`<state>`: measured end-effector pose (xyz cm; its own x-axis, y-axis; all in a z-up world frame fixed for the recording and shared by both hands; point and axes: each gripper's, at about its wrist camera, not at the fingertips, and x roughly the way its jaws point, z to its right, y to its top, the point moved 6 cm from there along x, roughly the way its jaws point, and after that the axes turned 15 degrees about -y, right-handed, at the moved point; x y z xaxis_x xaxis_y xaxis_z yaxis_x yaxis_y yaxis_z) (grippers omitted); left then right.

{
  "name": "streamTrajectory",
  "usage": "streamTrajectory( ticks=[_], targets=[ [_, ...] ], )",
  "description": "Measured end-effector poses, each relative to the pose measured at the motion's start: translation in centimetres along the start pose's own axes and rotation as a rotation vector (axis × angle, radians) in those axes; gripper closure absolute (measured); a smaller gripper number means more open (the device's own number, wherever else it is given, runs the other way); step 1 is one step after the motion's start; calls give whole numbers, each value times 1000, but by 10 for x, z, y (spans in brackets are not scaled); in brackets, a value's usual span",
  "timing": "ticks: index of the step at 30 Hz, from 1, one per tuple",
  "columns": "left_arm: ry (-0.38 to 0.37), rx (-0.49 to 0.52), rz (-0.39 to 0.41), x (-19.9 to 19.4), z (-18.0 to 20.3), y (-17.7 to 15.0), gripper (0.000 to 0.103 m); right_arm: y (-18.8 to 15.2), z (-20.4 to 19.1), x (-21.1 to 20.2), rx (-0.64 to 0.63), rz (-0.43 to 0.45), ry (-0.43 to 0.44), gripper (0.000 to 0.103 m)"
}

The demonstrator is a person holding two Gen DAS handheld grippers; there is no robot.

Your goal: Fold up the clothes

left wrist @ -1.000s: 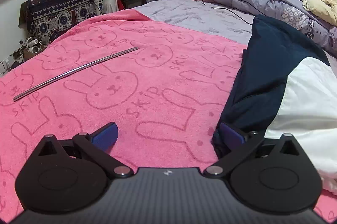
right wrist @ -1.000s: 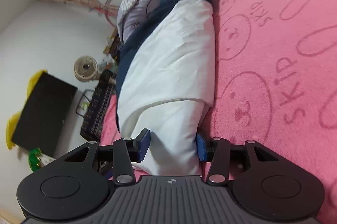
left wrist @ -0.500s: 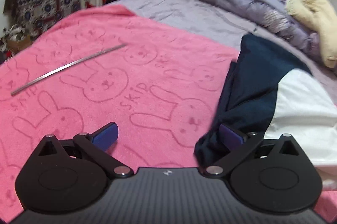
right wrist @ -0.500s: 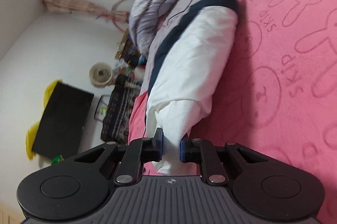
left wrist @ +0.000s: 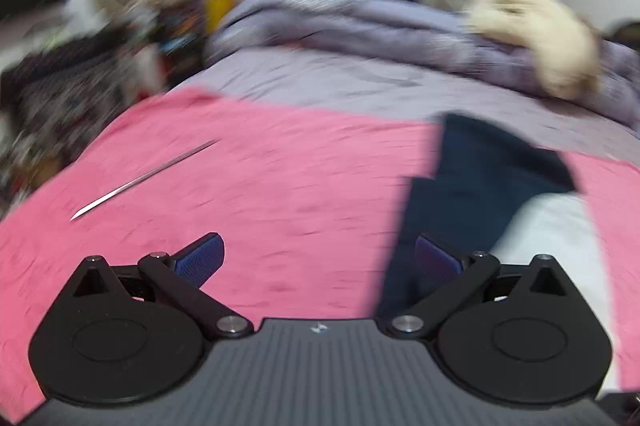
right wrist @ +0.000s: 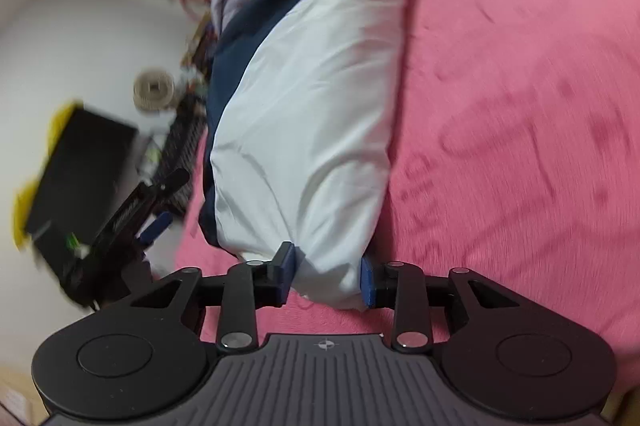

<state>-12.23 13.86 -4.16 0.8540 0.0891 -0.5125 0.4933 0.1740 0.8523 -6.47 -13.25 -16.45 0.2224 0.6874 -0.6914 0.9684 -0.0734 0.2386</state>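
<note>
A folded white and navy garment [right wrist: 316, 97] lies lengthwise on the pink bunny blanket [right wrist: 520, 105]. My right gripper [right wrist: 326, 274] has the garment's white near end bunched between its blue pads, which still touch the cloth while the jaws are opening. In the left wrist view my left gripper [left wrist: 318, 256] stands wide open above the blanket. Its right finger hovers at the edge of the garment's navy part [left wrist: 472, 193], with nothing between its pads. The left gripper [right wrist: 166, 201] also shows at the left of the right wrist view, off the garment's side. Both views are motion-blurred.
A thin metal rod [left wrist: 144, 179] lies on the blanket [left wrist: 280, 185] to the left. Beyond it are a purple duvet [left wrist: 360, 25] and a cream garment [left wrist: 536, 29]. A black television [right wrist: 76, 161], a fan [right wrist: 154, 91] and clutter stand by the wall.
The right jaws closed on the garment's white end, then widened again, and the hand moved with the cloth. The left gripper rose and swung, staying open; its view went blurry.
</note>
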Motion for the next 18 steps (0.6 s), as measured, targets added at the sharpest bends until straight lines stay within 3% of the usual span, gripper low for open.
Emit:
streamTrajectory(
  ticks=[3,5,7,9,12,15,18],
  targets=[
    [-57,208,15,6,46,-7,0,-5,-1,-5,-50,-13,-9,66],
    [-9,267,-57,24,53,-23,0,-14,-1,-14,-108,-48,-31,62],
    [21,229,-129,39,40,-40,0,-17,-4,-27,-194,-44,-68,62],
    [12,117,-161,43,18,-51,0,-19,-8,-40,-281,-40,-104,61],
    [-24,-13,-173,39,-7,-59,0,4,-32,-59,-423,90,-131,61],
    [-47,-36,-171,35,-14,-64,0,40,-68,-62,-535,249,-124,54],
    [-39,-12,-162,34,-11,-69,0,69,-121,-24,-675,297,-142,55]
  ],
)
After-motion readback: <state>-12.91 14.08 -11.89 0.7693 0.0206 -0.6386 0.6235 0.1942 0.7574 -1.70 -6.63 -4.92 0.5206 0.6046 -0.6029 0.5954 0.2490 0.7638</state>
